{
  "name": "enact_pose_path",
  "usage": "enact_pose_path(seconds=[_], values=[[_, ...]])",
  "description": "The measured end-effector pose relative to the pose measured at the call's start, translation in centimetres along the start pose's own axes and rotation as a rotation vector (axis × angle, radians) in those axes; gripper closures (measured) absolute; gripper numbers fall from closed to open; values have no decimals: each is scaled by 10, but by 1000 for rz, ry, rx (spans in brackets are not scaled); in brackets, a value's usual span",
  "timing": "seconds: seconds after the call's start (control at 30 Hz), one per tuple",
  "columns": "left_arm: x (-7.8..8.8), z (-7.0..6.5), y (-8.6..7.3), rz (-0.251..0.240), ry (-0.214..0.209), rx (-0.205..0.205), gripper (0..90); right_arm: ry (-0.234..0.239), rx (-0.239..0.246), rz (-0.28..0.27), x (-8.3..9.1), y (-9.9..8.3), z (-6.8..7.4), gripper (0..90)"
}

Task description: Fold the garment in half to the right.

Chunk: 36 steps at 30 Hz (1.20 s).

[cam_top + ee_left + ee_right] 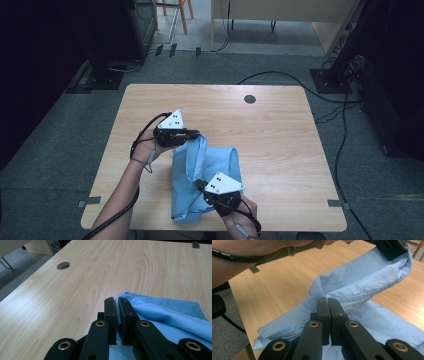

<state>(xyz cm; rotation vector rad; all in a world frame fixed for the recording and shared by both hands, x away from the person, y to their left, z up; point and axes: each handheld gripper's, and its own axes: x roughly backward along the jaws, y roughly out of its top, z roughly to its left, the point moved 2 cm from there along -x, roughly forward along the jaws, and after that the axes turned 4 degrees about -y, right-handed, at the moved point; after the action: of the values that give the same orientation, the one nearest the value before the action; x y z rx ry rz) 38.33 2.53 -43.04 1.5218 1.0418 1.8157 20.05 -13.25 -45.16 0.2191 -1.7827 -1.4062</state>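
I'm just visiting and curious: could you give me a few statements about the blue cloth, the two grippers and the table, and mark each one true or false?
1. Both grippers pinch the blue cloth. True.
2. The left gripper has its jaws wide open. False: they are shut on a cloth edge.
3. The table has a round hole in its top. True.
4. The right gripper holds a red towel. False: it grips the blue cloth.

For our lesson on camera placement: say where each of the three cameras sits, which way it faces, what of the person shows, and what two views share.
High view: above the table, looking down; both forearms, left tool, right tool.
Left gripper view: rides the left tool, facing across the table; jaws pinch the blue cloth.
Right gripper view: rides the right tool, facing the lifted cloth; a forearm above.
Shared: the cloth.
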Motion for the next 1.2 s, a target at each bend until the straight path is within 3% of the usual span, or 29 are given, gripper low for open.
enact_pose_path(seconds=[0.57, 0.77, 1.2], values=[[-28, -3, 0, -3, -23, 4, 857, -24, -37, 35, 7, -19, -14, 885], [-46, -5, 1, 12, -38, 8, 853, -34, -58, 44, 11, -27, -22, 885], [-62, -5, -2, 27, -43, 22, 853, -31, -83, 61, 11, -41, -31, 885]])
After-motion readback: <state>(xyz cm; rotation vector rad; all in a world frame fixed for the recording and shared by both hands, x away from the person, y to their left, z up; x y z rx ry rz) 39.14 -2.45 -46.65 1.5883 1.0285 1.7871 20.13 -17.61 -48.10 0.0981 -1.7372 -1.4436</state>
